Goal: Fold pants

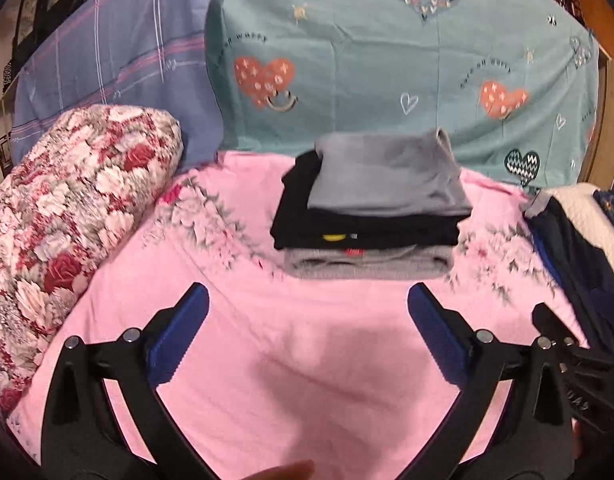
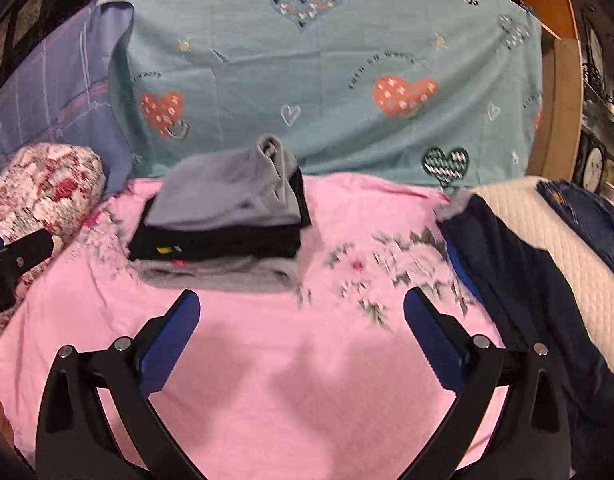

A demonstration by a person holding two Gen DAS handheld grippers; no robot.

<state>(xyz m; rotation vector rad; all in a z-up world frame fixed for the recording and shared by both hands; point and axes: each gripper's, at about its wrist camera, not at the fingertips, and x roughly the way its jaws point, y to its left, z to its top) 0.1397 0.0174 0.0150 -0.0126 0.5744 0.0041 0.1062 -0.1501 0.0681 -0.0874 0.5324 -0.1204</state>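
Both grippers, left (image 1: 307, 312) and right (image 2: 301, 314), had jaws spread, empty, above bed (image 2: 267, 380). Stack (image 2: 223, 224) done; between folds. Next: likely take dark pants (image 2: 519, 280), lay flat.

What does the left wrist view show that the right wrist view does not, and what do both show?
Only the left wrist view: the open left tongs from behind, and a fingertip at the bottom edge.

Only the right wrist view: the open right tongs from behind, dark blue jeans on a white quilted cover, and a wooden door frame.

Both: the stack of folded grey and black pants, pink floral sheet, teal heart-print sheet, rolled rose-print quilt, unfolded navy pants.
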